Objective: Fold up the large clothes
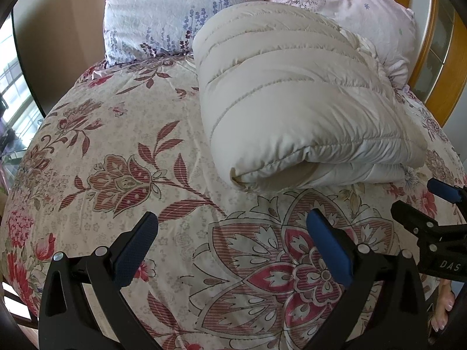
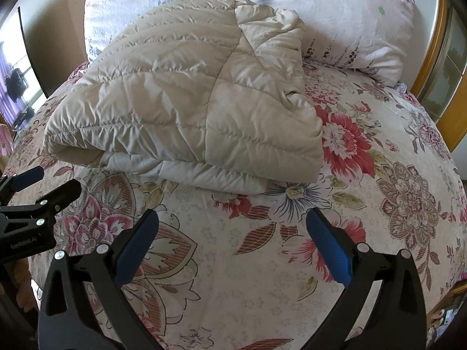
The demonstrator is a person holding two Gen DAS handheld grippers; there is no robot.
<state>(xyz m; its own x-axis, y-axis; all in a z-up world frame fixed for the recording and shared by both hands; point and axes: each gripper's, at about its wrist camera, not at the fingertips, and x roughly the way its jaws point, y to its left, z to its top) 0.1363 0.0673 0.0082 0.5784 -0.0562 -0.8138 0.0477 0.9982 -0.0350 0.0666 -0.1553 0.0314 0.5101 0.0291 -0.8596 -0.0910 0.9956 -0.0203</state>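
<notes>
A cream quilted puffer garment lies folded into a thick bundle on the bed, its folded edge facing me. It also shows in the right wrist view. My left gripper is open and empty, hovering above the bedspread just short of the bundle. My right gripper is open and empty, also short of the bundle's near edge. The right gripper shows at the right edge of the left wrist view. The left gripper shows at the left edge of the right wrist view.
A floral bedspread covers the bed. Pink floral pillows lean against the wooden headboard behind the bundle. A window is at the far left. The bed's edges fall away left and right.
</notes>
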